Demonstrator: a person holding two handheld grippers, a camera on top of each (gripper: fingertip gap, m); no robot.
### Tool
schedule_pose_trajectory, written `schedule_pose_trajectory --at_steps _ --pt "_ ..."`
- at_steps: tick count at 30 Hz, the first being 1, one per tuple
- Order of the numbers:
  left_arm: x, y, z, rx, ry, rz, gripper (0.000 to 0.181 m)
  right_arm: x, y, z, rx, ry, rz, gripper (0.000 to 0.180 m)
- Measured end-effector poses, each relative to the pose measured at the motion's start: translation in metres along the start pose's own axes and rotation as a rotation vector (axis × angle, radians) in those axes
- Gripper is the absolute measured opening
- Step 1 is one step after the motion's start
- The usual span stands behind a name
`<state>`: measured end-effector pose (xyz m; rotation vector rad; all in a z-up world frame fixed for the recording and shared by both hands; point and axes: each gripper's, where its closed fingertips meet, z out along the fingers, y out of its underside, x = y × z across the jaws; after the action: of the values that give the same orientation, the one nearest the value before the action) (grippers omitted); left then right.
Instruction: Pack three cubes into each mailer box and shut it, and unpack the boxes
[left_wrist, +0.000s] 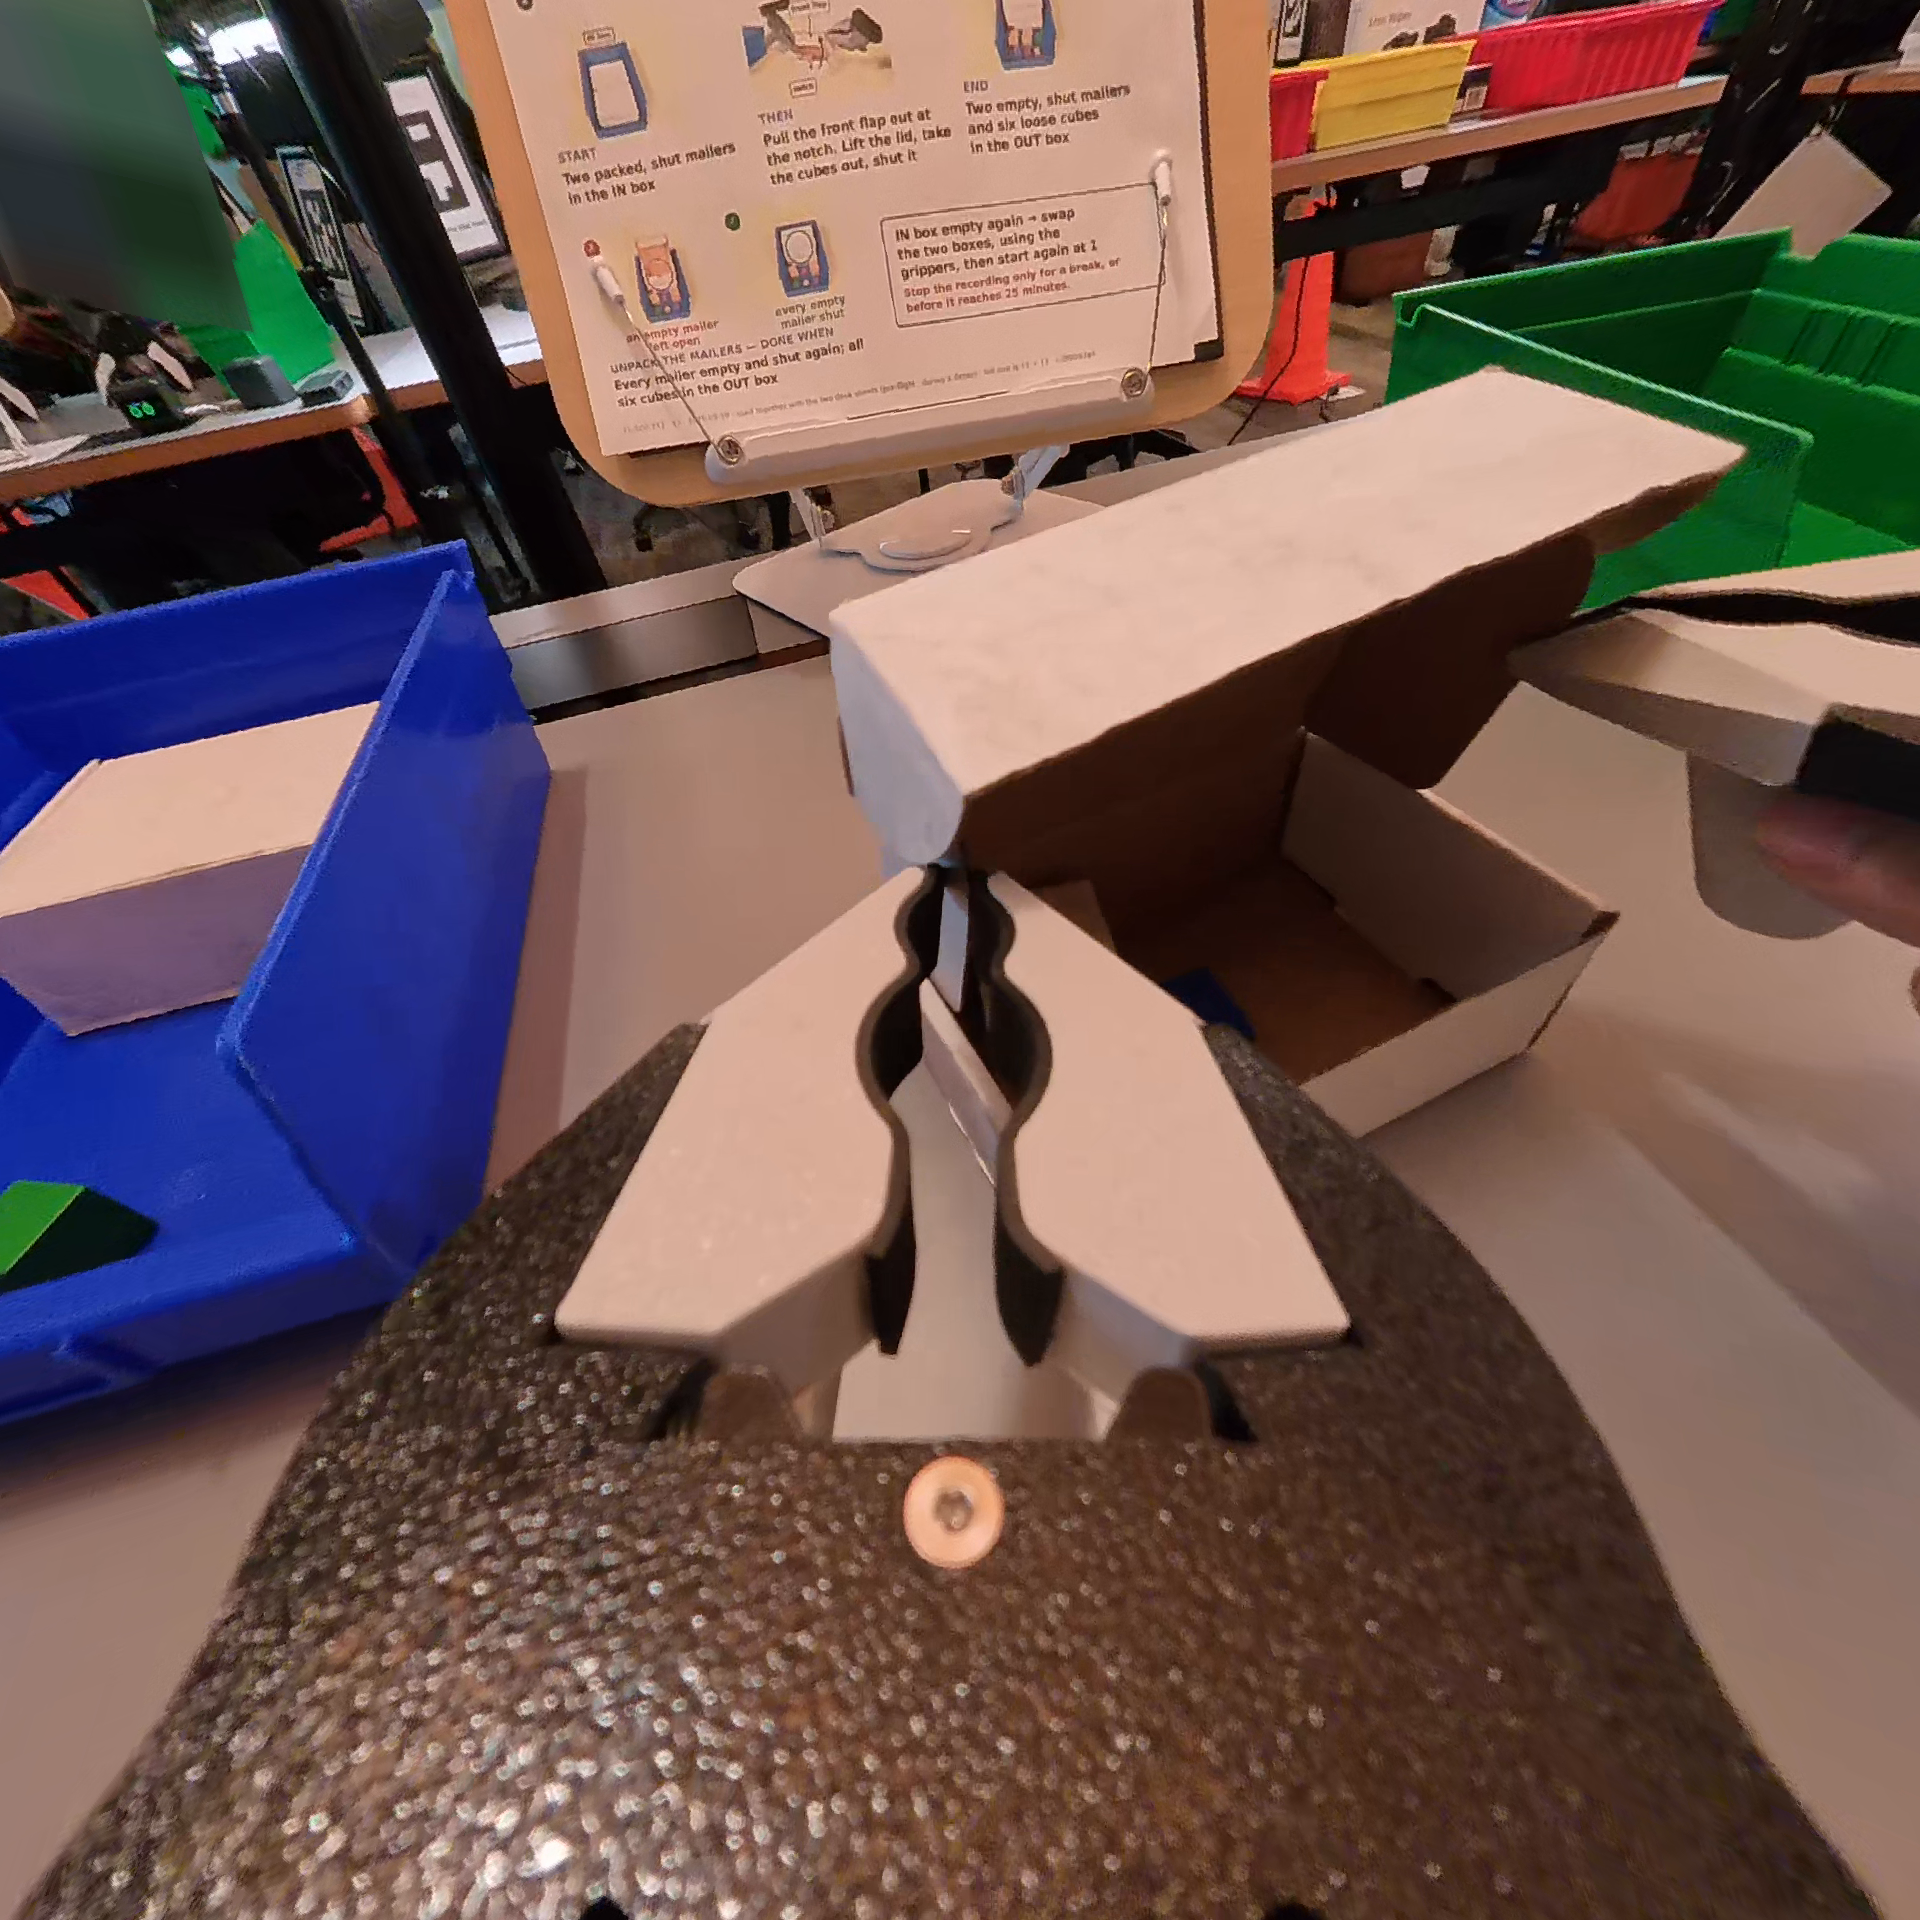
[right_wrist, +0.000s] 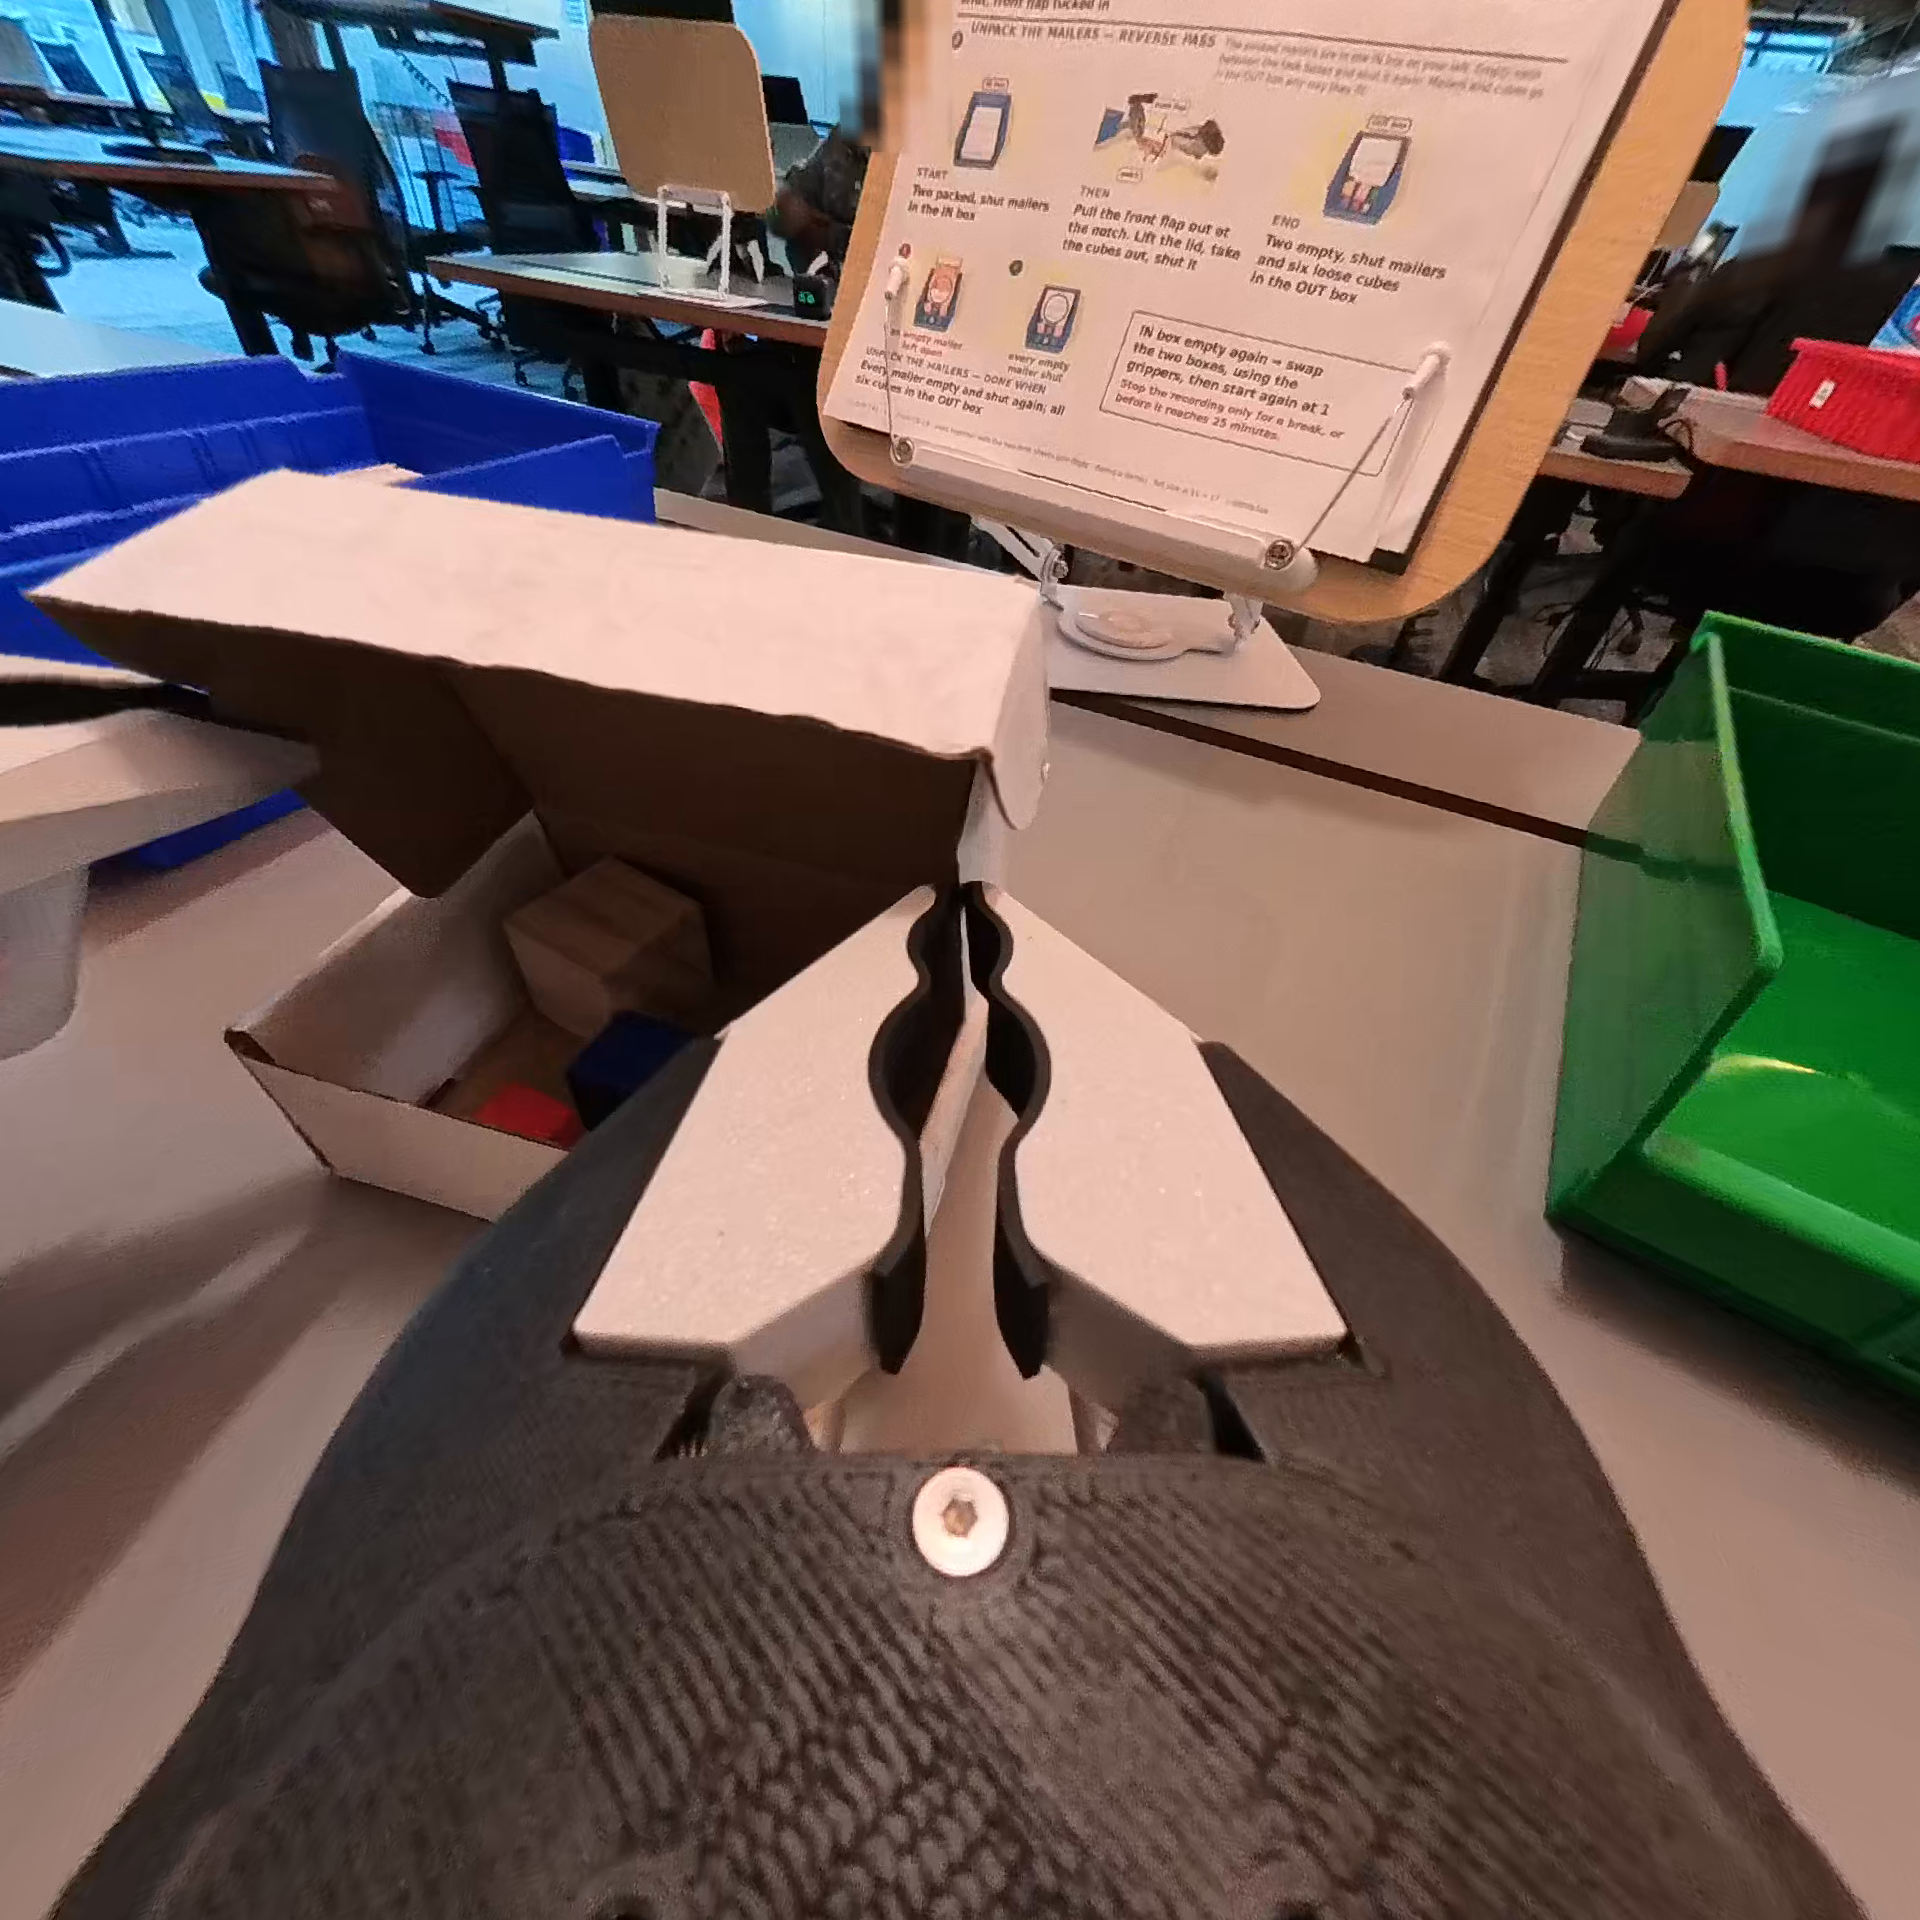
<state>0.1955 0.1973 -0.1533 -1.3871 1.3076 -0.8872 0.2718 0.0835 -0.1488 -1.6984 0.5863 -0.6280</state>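
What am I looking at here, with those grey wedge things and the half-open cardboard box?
There is no robot: a person holds a two-finger gripper in each hand, and each carries a camera looking along its fingers. One picture comes from the left gripper, the other from the right gripper, so you see one scene from two sides. The grey wedges are the fingers. Each gripper is shut on a front corner of the lid of a white mailer box, holding it half raised. The box rests on a grey table. Inside are wooden, blue and red cubes. A blue bin holding a shut mailer stands on one side, a green bin on the other, an instruction sheet behind.
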Motion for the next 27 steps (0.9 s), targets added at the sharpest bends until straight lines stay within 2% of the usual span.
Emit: schedule_pose_trajectory --at_steps 4,8,10,16,17,19,20,22,23,25,27 --pt "-0.001 0.001 -0.001 -0.001 -0.012 0.040 0.002 0.000 0.000 0.002 -0.019 -0.006 -0.015 0.000" --pt "0.004 0.003 -0.001 -0.008 0.012 0.004 0.003 -0.008 0.005 0.004 -0.038 -0.097 0.096 0.001" --pt "0.005 0.005 -0.001 -0.013 0.009 0.015 0.003 -0.003 0.010 0.003 -0.042 -0.053 0.043 0.001" --pt "0.009 0.022 -0.008 -0.046 0.006 0.060 0.001 -0.007 0.023 -0.006 -0.096 -0.089 -0.032 0.000" --pt "0.010 0.025 -0.008 -0.053 0.004 0.064 0.001 -0.006 0.027 -0.009 -0.114 -0.083 -0.073 0.002" --pt "0.011 0.028 -0.009 -0.055 0.004 0.069 0.000 0.008 0.026 -0.020 -0.105 0.034 -0.184 0.034" --pt "0.012 0.029 -0.010 -0.050 0.008 0.068 0.000 0.016 0.021 -0.027 -0.084 0.113 -0.282 0.052" --pt "0.013 0.029 -0.011 -0.049 0.003 0.076 0.000 0.019 0.004 -0.039 -0.015 0.242 -0.562 0.071" --pt "0.013 0.029 -0.011 -0.049 0.000 0.083 0.000 0.017 -0.003 -0.042 0.017 0.291 -0.677 0.075" --pt "0.017 0.029 -0.009 -0.050 0.009 0.100 0.000 0.006 -0.018 -0.048 0.102 0.337 -0.821 0.070" --pt "0.018 0.029 -0.006 -0.061 -0.008 0.124 0.000 -0.012 -0.021 -0.047 0.155 0.268 -0.910 0.072"
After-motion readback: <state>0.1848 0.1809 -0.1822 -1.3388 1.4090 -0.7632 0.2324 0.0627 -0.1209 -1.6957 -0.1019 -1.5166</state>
